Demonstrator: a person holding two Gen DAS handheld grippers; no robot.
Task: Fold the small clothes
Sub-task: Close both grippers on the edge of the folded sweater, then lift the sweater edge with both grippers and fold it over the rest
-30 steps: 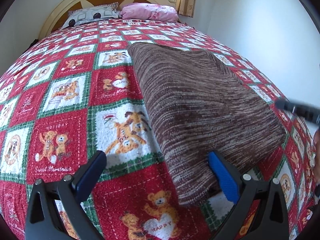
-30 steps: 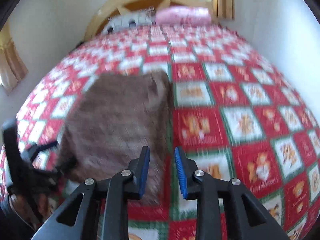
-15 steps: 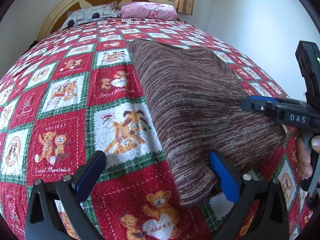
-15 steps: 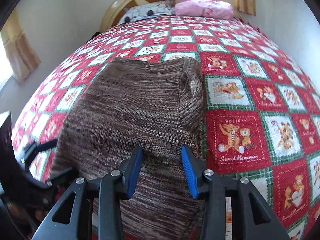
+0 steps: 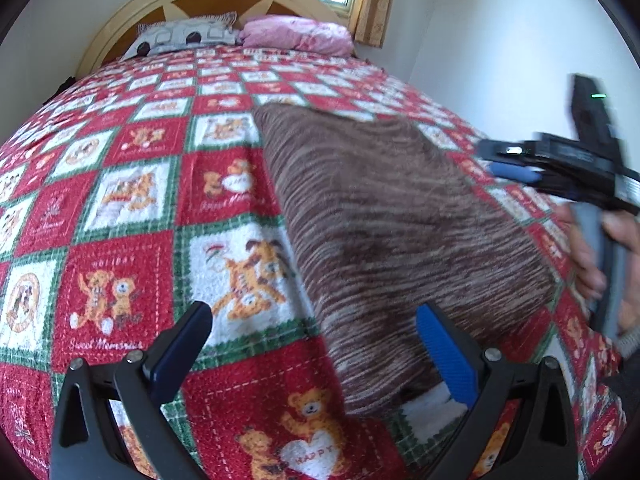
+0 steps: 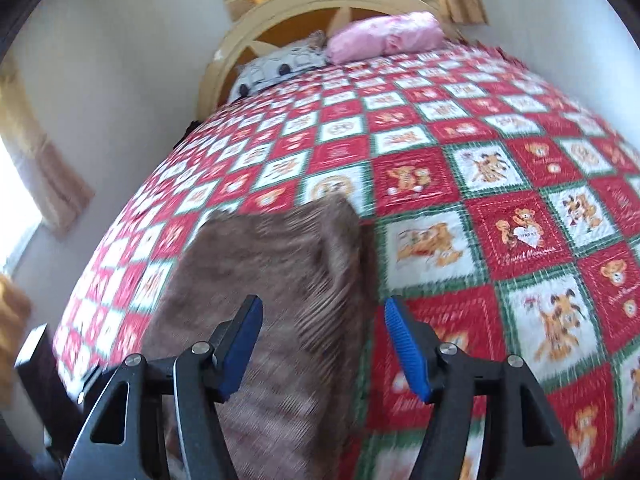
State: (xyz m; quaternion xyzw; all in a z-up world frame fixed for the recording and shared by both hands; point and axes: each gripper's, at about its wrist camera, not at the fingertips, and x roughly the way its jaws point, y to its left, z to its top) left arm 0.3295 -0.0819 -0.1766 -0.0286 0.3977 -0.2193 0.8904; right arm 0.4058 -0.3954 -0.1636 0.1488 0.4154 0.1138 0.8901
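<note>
Brown knit garment [image 5: 392, 216] lies flat between both claws — left claw [image 5: 316, 354], right claw [image 6: 324, 344] — wide open, empty.

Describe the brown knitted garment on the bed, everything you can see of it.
The brown garment is a marled knit, brown streaked with lighter tan, soft and thick-looking. It lies flat on the red, white and green teddy-bear quilt as a roughly rectangular, apparently folded shape, with its long side running toward the headboard. The open left tool straddles its near corner, and the open right tool hovers over its near right edge. Whether either one touches the garment cannot be told. Nothing grips it.
</note>
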